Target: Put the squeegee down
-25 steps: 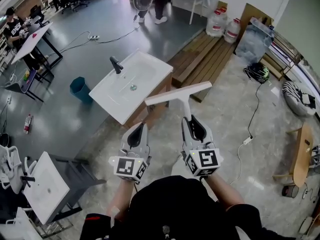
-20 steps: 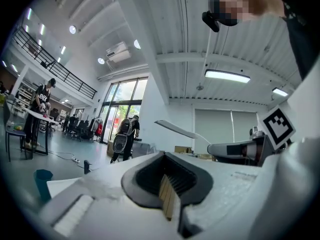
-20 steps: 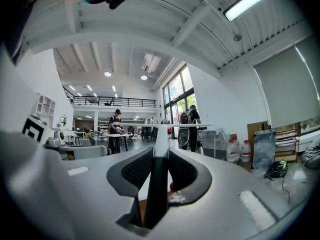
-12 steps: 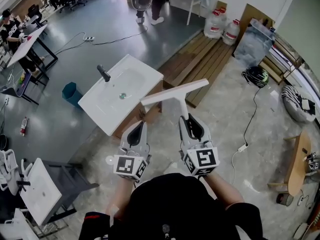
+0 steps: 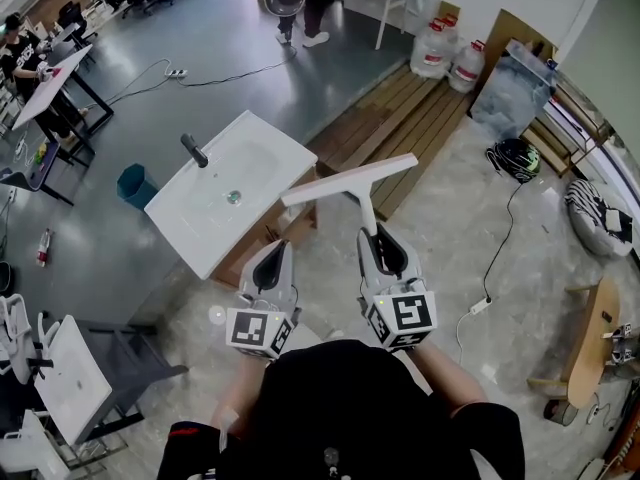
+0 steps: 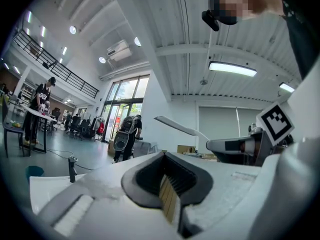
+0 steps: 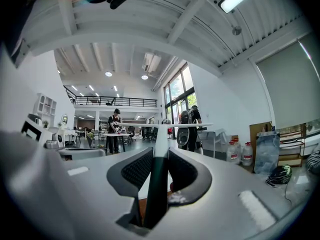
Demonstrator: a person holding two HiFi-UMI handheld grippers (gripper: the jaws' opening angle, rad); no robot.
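Grey floor (image 5: 130,98) spreads behind a white sink (image 5: 205,223) at 10 o'clock. Right gripper (image 5: 377,240), level, clamps the squeegee (image 5: 350,180) by its handle (blade at 12 o'clock). Left gripper (image 5: 274,256) sits beside it, jaws together, empty.

Your right gripper (image 5: 378,240) holds the squeegee (image 5: 350,180) by its handle, blade crosswise ahead. Your left gripper (image 5: 272,263) sits empty beside it, near the white sink (image 5: 255,158).

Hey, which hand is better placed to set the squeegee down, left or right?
Right. The right gripper is clamped on the handle of the squeegee, with the blade held out in front. The left gripper is shut and empty beside it, so it would first have to take the tool over.
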